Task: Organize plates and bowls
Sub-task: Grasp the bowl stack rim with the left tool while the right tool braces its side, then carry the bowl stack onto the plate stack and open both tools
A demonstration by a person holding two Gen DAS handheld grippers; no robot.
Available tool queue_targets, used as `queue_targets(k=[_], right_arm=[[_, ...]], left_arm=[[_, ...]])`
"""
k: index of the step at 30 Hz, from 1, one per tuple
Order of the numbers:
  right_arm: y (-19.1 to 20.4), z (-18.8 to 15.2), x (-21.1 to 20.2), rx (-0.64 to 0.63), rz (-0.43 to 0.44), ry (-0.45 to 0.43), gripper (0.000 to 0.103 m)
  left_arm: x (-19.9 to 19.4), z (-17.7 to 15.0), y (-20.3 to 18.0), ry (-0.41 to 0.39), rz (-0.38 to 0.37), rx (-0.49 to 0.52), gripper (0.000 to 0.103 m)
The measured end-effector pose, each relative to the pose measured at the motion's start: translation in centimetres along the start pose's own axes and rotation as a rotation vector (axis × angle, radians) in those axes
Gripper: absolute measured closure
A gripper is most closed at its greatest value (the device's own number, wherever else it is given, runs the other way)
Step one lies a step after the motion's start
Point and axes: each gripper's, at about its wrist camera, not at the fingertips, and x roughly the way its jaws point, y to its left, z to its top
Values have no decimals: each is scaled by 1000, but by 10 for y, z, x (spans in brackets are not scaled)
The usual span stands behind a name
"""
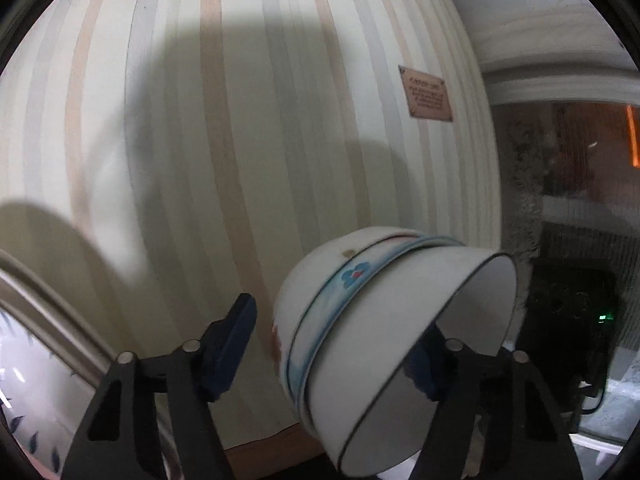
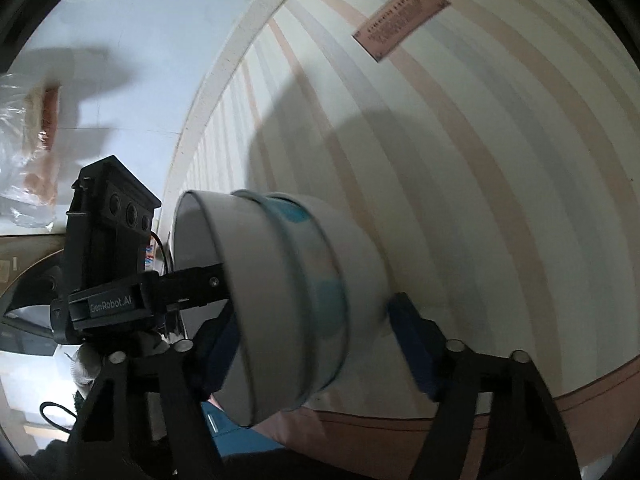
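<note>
1. Two grippers share one load, I judge: a nested stack of bowls (image 1: 384, 344), tipped on its side and carried in the air in front of a striped wall (image 1: 240, 140); I read this as the carrying step, the stack not yet set down.
2. My left gripper (image 1: 336, 354) has one blue pad inside the open mouth of the innermost bowl and the other standing clear of the stack's outer side; whether it truly pinches I cannot tell.
3. My right gripper (image 2: 320, 354) straddles the stack's outer walls; its right pad sits at the base end, the left one is half hidden; contact is unclear.
4. Next I must level the stack and lower it gently onto a surface, both grippers moving together.
5. The bowls look like smooth glazed ceramic, white, round; the middle one carries a blue band.
</note>
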Motion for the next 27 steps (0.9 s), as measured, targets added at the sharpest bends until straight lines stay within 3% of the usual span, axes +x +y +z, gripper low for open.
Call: queue_targets(k=[1, 3, 14, 22, 27], right_arm=[[-2, 0, 2, 2, -13, 5, 45], [-4, 3, 8, 6, -41, 32, 50], [11, 9, 16, -50, -43, 5, 50], [52, 22, 21, -162, -69, 1, 50], [92, 24, 34, -231, -49, 42, 51]], left_arm=[[2, 0, 1, 6, -26, -8, 40], [2, -3, -1, -4, -11, 5, 40], [-15, -10, 0, -63, 18, 27, 40], [-47, -13, 11, -140, 9, 13, 39], [-84, -29, 30, -199, 22, -27, 39]])
